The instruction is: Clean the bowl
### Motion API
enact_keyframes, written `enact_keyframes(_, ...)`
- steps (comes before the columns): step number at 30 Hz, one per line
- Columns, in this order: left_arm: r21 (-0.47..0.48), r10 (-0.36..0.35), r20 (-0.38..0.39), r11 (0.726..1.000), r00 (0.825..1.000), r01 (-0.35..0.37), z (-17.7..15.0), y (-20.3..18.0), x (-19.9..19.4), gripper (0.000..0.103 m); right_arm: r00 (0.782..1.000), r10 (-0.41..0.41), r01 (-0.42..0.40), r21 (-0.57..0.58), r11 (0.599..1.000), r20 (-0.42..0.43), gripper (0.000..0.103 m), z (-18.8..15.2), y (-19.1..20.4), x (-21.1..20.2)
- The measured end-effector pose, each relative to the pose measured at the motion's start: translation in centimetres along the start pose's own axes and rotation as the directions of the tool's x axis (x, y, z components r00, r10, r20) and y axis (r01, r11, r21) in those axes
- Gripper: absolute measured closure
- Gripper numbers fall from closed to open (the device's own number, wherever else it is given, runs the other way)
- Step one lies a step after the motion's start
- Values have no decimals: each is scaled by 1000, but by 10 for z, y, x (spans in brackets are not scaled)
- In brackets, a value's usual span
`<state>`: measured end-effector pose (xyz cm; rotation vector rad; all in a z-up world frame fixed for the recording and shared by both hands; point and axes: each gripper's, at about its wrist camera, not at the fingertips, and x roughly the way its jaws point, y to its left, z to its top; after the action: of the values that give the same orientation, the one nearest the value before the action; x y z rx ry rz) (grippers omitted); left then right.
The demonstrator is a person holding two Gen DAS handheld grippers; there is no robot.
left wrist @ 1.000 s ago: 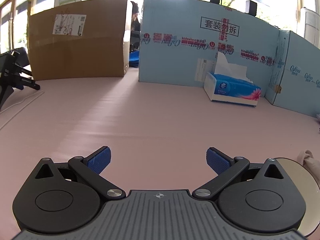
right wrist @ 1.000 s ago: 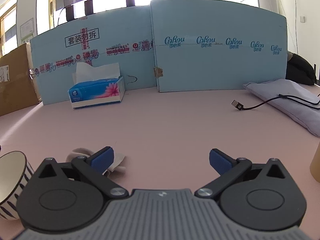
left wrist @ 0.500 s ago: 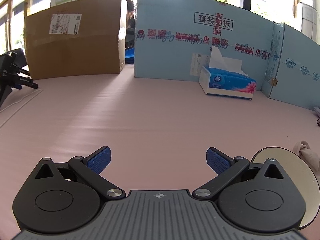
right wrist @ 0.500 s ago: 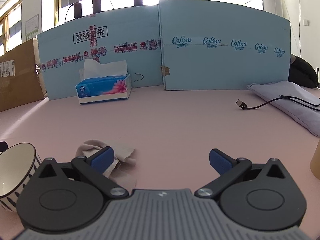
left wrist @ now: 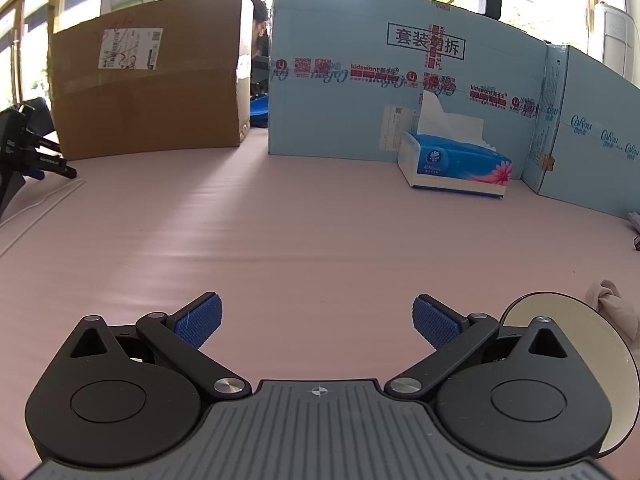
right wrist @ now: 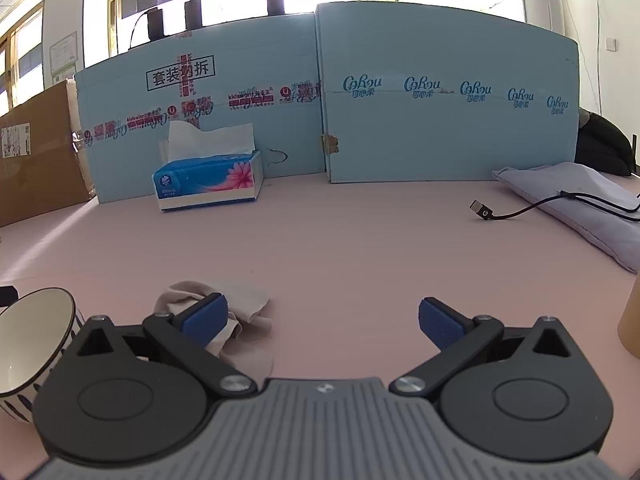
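Firstly, from the left wrist view are recorded the left gripper (left wrist: 317,318) with jaws spread apart and empty above the pink table (left wrist: 320,240), the bowl (left wrist: 600,360) largely hidden behind its right linkage with only the cream interior shown, a brown cardboard box (left wrist: 148,92) and a tissue box (left wrist: 456,166). Secondly, from the right wrist view are recorded the right gripper (right wrist: 323,320), jaws likewise apart and empty, the bowl (right wrist: 28,340) at lower left with its blue-striped outside visible, a crumpled beige cloth (right wrist: 240,320) just beside it under the left finger, a black USB cable (right wrist: 520,210) and a grey cushion (right wrist: 580,204).
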<state>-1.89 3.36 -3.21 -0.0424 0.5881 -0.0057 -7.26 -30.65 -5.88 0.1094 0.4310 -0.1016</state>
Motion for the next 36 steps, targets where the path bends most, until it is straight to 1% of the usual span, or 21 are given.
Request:
enact_keyframes(20, -19, -17, -10, 1000, 1000, 17, 3, 0, -1, 0, 1000, -4, 4, -3, 1000, -16, 0, -1, -2, -1)
enact_keyframes(25, -4, -36, -18, 999, 999, 36, 3, -3, -1, 0, 1000, -8, 8, -6, 1000, -20, 0, -1, -2, 0)
enact_keyframes(30, -11, -56, -35, 998, 998, 56, 3, -3, 1, 0, 1000, -9, 9, -7, 1000, -21, 0, -1, -1, 0)
enact_keyframes(36, -5, -45, -38, 999, 998, 45, 3, -4, 2, 0, 1000, -8, 8, -7, 1000, -22, 0, -1, -1, 1)
